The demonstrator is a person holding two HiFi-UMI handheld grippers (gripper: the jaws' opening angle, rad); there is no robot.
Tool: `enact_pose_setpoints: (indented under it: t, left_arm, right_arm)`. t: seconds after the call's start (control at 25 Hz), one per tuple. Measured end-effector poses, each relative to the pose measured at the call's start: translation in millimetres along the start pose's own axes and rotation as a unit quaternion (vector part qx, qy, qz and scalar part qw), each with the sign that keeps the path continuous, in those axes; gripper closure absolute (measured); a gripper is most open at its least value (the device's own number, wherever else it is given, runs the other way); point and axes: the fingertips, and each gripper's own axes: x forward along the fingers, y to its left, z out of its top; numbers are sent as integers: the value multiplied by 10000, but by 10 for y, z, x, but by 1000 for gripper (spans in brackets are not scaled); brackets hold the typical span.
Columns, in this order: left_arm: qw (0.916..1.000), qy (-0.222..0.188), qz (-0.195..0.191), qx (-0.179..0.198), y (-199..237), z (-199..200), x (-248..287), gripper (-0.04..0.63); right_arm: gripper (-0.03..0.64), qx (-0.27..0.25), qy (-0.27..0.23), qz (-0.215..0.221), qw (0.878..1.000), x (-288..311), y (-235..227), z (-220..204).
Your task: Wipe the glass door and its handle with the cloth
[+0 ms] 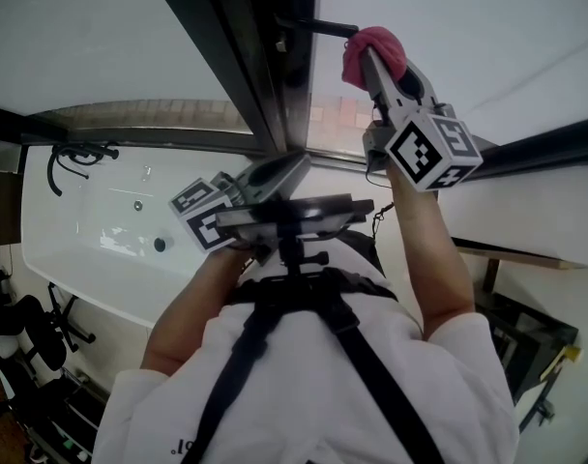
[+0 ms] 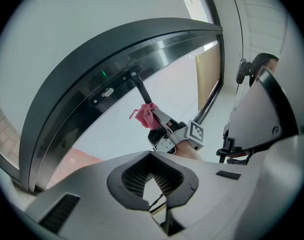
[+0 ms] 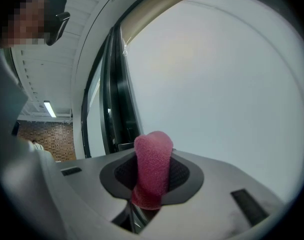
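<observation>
Fingers [image 3: 184, 176] of the right gripper [image 1: 376, 71] are clamped on a pink cloth [image 3: 153, 159], which stands up between the dark pads as a rounded, folded wad. In the head view the right arm is stretched up and forward, and the cloth meets the end of the black handle [image 1: 323, 27], a short bar that sticks out from the dark door frame [image 1: 265, 66]. The left gripper view shows the same contact from below: the wad sits against the outer end of the bar, with the pale glass door [image 1: 468, 27] behind it.

The left gripper [image 1: 299, 162] is held low and close to the person's chest, well apart from the handle. Its fingers [image 2: 127, 176] are pressed together with nothing between them (only the frame and the glass show beyond the tips). It points up toward the frame, and its marker cube faces the head camera.

A white shirt [image 1: 304, 375] crossed by black harness straps [image 1: 246, 356] fills the lower part of the head view.
</observation>
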Motion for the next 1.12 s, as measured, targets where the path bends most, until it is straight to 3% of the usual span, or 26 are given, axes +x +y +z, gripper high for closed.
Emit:
enact_pose_setpoints:
  t: [0.92, 1.04, 1.12]
  left_arm:
    - [9999, -131, -46, -25, -15, 42, 29, 603]
    - [9999, -147, -35, 1, -6, 44, 46, 603]
    - [9999, -133, -17, -4, 8, 26, 45, 603]
  right_arm:
    - [518, -5, 74, -148, 9999, -468, -112, -169]
    - [518, -272, 110, -157, 9994, -491, -74, -175]
    - [518, -759, 133, -196, 9968, -500, 4, -147]
